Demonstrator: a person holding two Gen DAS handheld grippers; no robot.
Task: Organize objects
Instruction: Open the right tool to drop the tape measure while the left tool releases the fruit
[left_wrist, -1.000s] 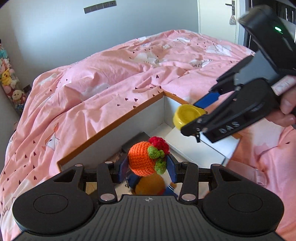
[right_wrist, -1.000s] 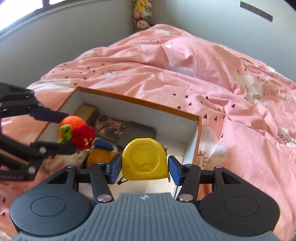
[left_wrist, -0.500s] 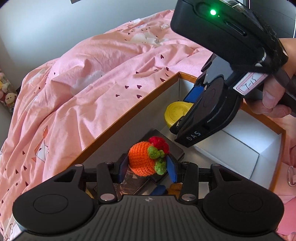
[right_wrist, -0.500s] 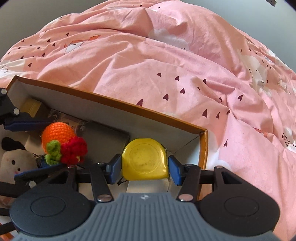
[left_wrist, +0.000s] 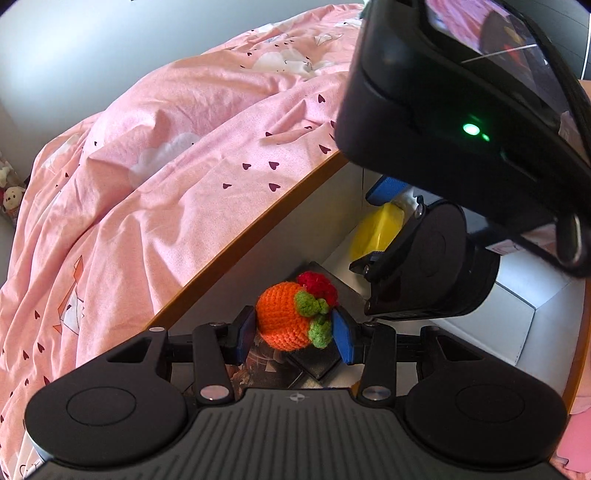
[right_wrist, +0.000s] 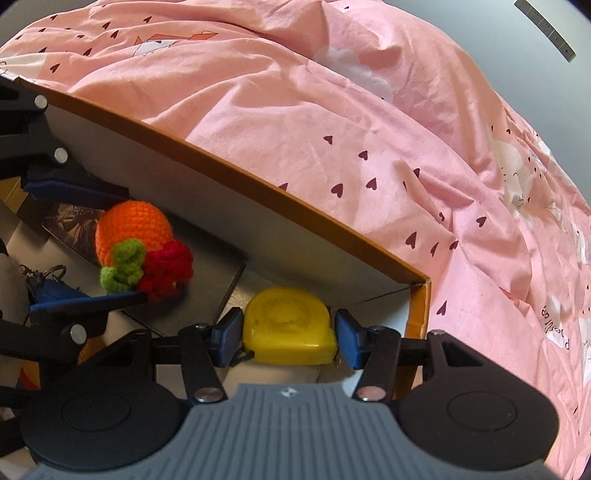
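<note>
Two close wrist views, steeply down into one box (left_wrist: 236, 240), probably side by side.

The bed (right_wrist: 369, 122) is covered by a rumpled pink duvet (left_wrist: 155, 155) printed with small dark hearts and white cloud shapes. Directly on the duvet sits an open box (right_wrist: 258, 192) with an orange-brown rim and pale inner walls; its far wall presses into the folds of the fabric. At the far left edge of the left wrist view, a few soft toys (left_wrist: 11, 192) stand beside the bed against the wall.
</note>
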